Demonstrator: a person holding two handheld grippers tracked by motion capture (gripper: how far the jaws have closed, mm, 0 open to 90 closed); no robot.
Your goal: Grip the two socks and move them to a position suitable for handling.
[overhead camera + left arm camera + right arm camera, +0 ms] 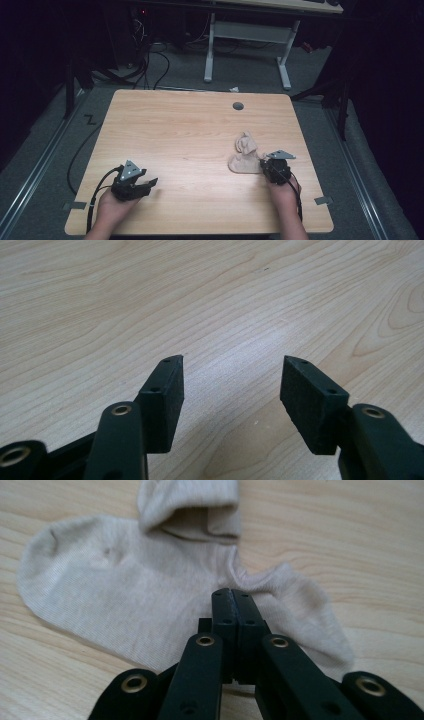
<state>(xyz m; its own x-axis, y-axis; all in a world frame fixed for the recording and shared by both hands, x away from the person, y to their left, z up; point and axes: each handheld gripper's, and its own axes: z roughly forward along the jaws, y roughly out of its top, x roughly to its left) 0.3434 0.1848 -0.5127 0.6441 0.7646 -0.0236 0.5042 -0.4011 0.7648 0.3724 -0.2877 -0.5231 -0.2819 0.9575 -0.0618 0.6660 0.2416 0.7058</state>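
My right gripper [233, 596] has its jaws pressed together at the near edge of the sock [125, 610], and from the right gripper view I cannot tell for sure whether a thin fold of the knit is caught between the pads or whether they have closed just above it; the tips sit right at the dip in the hem, so I judge a pinch on the fabric is the step in hand. To do it well I would keep the tips low against the table [190, 130], take only the top layer at the hem if the aim is to open or spread the sock, and lift slowly so the cloth does not slip out from so small a bite. My left gripper [231, 377] rests over bare wood at the near left, jaws wide apart with nothing between them, well apart from the sock, and I would bring it across to hold the far end before pulling anything taut. The sock is a pale beige, low-cut one in fine knit, lying mostly flat on the right half of the table, just beyond my right hand [284, 192]. Its far end is folded up and back on itself into a soft hump, its toe is rounded to one side, and it looks limp and light, likely to bunch instead of slide.
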